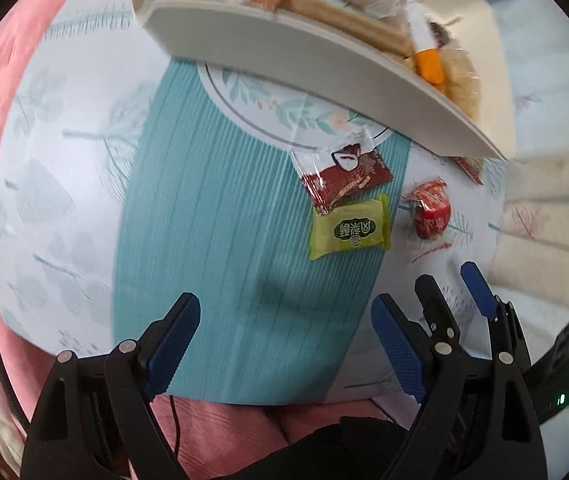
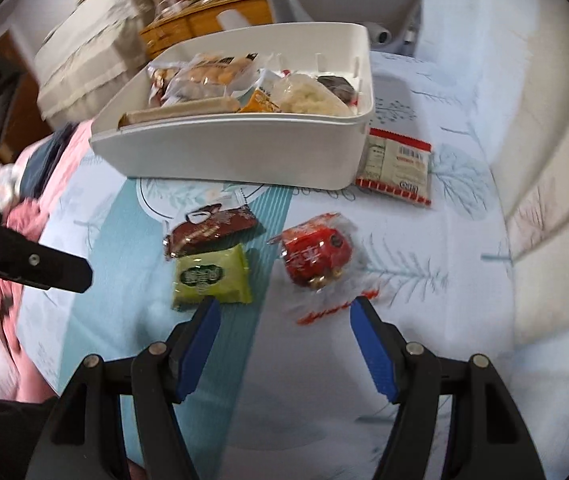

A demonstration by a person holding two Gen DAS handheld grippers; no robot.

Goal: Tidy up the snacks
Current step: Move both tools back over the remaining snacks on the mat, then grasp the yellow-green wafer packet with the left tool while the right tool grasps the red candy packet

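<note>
A white bin [image 2: 236,152] at 12 o'clock is seen part-filled; four packets, apparently, are left on the desk [image 2: 424,280]. Both the right gripper [image 2: 284,344] and left gripper [image 1: 284,344] are held apart, empty.

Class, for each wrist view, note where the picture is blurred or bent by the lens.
Left wrist view: the white bin and its snacks smear with motion blur, its rim bowed by the fisheye; the green packet is fairly sharp. Right wrist view: the background furniture and red snack are blurred; the edges curve.
</note>
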